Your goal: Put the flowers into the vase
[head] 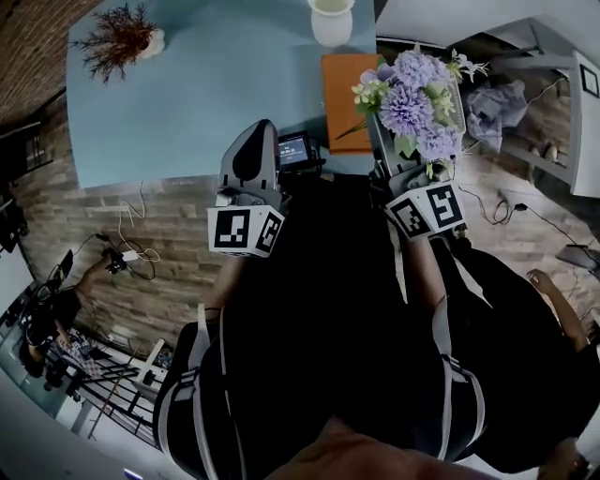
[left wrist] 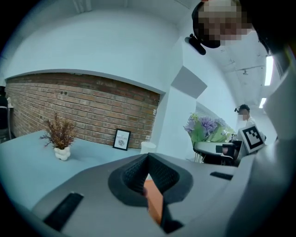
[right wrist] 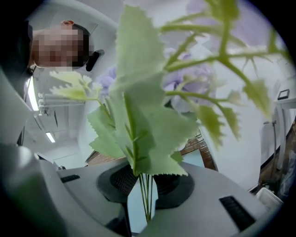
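A pale blue tabletop is filling the upper part of the head view, with a brick wall standing behind it in the left gripper view. A dried plant in a small white pot is sitting toward 10 o'clock on the tabletop, and a framed picture is leaning against the wall. The white vase is standing at 12 o'clock, at the far edge of the head view. An orange board is lying flat on the tabletop at the vase's 6 o'clock.

The right tool is clamping the thin green stems of the flowers. In the right gripper view the stems are running up between the pads of the right tool, and the leaves are spreading wide above them. The purple flowers are hanging in the air at the vase's 4 o'clock, clear of it and beside the orange board.

The left tool is pointing toward the tabletop from 6 o'clock, with a small screen just at its 3 o'clock. Its jaws are meeting at the tips and gripping nothing, and the orange board is showing through the gap below the tips of the left tool.
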{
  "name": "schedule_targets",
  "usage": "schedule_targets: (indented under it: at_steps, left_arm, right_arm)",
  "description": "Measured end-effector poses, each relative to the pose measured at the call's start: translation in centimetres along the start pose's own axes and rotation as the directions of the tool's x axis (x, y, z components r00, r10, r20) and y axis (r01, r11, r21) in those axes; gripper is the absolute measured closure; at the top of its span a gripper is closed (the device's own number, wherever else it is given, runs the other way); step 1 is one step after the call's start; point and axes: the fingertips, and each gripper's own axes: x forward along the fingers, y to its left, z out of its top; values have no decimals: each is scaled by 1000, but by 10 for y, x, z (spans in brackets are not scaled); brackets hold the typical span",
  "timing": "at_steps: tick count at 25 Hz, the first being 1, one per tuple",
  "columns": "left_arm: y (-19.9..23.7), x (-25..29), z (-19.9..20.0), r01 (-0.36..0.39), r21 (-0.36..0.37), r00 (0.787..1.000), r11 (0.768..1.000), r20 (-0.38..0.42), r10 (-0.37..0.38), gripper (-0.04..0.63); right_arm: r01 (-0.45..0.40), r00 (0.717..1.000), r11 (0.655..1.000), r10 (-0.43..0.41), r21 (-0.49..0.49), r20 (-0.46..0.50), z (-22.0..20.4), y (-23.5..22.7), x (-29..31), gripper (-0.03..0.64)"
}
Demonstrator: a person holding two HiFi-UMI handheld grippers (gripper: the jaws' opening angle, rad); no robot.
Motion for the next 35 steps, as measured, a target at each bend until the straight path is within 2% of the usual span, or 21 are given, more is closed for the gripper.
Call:
schedule_targets:
  at_steps: [5,12,18,25,29,35]
  left_arm:
    - [34,-4,7,-25,-42,999,999,38,27,548]
    - [61,5,14,45,-62,997,997,64,-41,548]
    - [64,13,18,63,-90,996,994,72,-56,548]
    - [75,10,14,50,-106,997,993,67,-43,548]
    - [77,10,14,42,-108,997,993,68,-34,548]
    - [84,11,15,18,-107,998,994,58,-11,548]
  right_arm:
    - [-1,1000,996,2,-88,13,13,7,32,520]
    - [26,999,980,-19,-195,40,34,21,82,520]
    - [31,990,960,9,-280,141,100,23,102,520]
    - [20,956,912,103,-409,275,165,45,126,521]
    - [30,956,888,108,-458,271,159,34,147,520]
    - [24,979,895,70,-445,193,117,2,181,521]
